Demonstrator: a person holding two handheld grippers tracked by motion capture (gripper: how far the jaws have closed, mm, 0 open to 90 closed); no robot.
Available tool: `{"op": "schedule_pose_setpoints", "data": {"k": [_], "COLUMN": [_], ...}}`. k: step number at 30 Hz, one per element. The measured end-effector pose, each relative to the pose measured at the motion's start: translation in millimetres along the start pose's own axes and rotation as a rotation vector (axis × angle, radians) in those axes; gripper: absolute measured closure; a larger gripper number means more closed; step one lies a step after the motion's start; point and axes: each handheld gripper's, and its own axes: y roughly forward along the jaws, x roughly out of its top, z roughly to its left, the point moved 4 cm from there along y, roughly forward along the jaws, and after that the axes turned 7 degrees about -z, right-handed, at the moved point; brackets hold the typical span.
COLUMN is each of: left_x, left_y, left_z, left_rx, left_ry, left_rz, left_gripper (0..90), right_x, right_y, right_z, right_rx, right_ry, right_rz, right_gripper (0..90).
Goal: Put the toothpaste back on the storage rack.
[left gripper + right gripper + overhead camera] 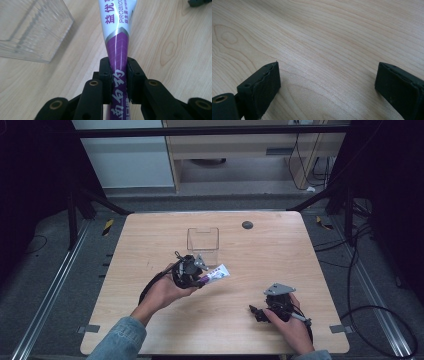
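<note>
1. Left gripper view: my left gripper (117,75) pinches the purple-and-white plastic tube (117,37) low on its purple end, lifted just near of the clear square plastic box (32,30).
2. I'd keep the tube level and clear the box rim.
3. My right gripper (260,312), jaws spread and holding nothing, rests at the near right of the pale wooden table (150,240), leaving open room.

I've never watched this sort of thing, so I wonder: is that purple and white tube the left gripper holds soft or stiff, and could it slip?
Probably soft: the toothpaste tube narrows where the left gripper pinches it. It looks glossy, so it might slide, though the jaws clamp both sides. Held by one end, it doesn't sag, so it's likely light.
</note>
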Motion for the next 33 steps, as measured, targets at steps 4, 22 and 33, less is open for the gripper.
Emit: {"op": "schedule_pose_setpoints", "data": {"k": [4, 22, 33], "left_x": [5.5, 20.9, 28.9], "left_y": [-6.6, -28.9, -43.4], "left_z": [1.8, 8.0, 14.1], "left_rx": [0.027, 0.117, 0.191], "left_ry": [-0.02, -0.063, -0.099], "left_rz": [-0.037, -0.169, -0.273], "left_gripper": [76.5, 76.5, 76.5], "right_x": [0.0, 0.0, 0.2], "right_y": [0.0, 0.0, -0.1], "right_z": [0.0, 0.0, 1.7], "right_rx": [0.0, 0.0, 0.001], "right_ry": [-0.001, -0.001, 0.009], "right_rz": [0.0, 0.0, 0.002], "right_gripper": [6.4, 6.4, 6.3]}}
